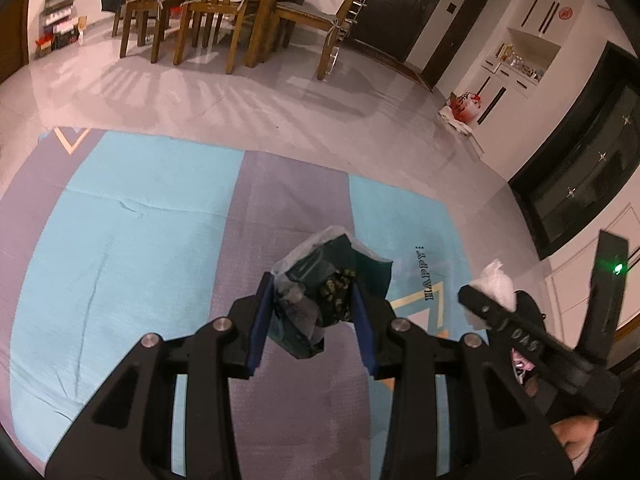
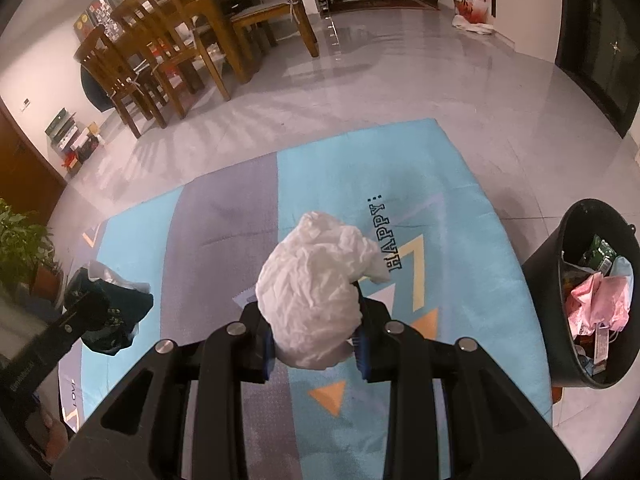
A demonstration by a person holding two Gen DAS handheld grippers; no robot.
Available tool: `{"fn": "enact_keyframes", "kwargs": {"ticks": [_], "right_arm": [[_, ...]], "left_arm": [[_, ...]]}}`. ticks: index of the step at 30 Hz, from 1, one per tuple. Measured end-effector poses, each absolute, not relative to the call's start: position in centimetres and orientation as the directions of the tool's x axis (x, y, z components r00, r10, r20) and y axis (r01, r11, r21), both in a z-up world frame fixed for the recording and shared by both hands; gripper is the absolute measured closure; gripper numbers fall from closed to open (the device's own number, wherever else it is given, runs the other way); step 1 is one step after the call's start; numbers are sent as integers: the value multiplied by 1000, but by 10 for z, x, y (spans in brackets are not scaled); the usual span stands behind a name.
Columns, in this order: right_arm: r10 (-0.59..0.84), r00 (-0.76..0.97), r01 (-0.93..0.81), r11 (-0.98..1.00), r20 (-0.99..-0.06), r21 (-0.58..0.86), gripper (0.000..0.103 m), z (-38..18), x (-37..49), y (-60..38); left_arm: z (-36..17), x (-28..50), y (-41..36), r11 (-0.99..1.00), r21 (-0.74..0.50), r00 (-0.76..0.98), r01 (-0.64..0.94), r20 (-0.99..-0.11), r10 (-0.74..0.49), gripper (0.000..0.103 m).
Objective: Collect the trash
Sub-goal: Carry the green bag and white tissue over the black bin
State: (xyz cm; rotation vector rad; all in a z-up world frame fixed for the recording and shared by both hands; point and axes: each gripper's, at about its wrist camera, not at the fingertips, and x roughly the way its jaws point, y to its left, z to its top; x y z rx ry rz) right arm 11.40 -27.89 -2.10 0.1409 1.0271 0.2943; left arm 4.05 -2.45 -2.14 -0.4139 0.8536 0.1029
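My left gripper [image 1: 314, 312] is shut on a crumpled dark green snack wrapper [image 1: 332, 280] with clear plastic, held above the blue and grey mat [image 1: 140, 240]. The same wrapper [image 2: 108, 312] shows at the left edge of the right wrist view. My right gripper [image 2: 316, 340] is shut on a crumpled white paper ball [image 2: 316, 288], also above the mat [image 2: 340, 168]. That paper ball [image 1: 496, 280] and the right gripper's finger [image 1: 520, 340] appear at the right of the left wrist view. A black trash bin [image 2: 544, 280] stands on the floor right of the mat.
The bin holds pink and green rubbish. A wooden dining table with chairs [image 1: 208, 12] stands beyond the mat on glossy grey tiles. A red and white bag [image 2: 474, 6] lies by the far wall. A potted plant [image 2: 20, 248] is at the left. A dark cabinet [image 1: 588, 152] lines the right wall.
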Motion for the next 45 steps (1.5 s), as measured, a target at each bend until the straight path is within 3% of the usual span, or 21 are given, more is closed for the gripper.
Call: {"fn": "enact_keyframes", "kwargs": {"ticks": [9,13,20,25,33,45], "right_arm": [[218,619,-116,976,-755,186,72,23,108,-322],[210,650,-94,976,-730,198,72,38,111,-346],[182,687,-30,974,-703,224,72,50,113,-388],[84,702,84,976,-708,200,72,54,113,-435],[15,706,216,947,-708,236,71,50,103,-507],[-47,644,406,867,-763,289,71,26,93,-591]], "left_arm": [[-10,32,-61,951,-269,708,-155,-701,-83,65],[-3,39,-70,929,-327,704,-172,-701,-117,65],[12,60,-129,949,-291,701,-118,-702,-128,65],[24,75,-193,988,-152,716,-35,-693,-82,65],[19,93,-287,986,-131,691,105,-703,-167,65],[-24,130,-370,942,-248,525,228,-783,-334,65]]}}
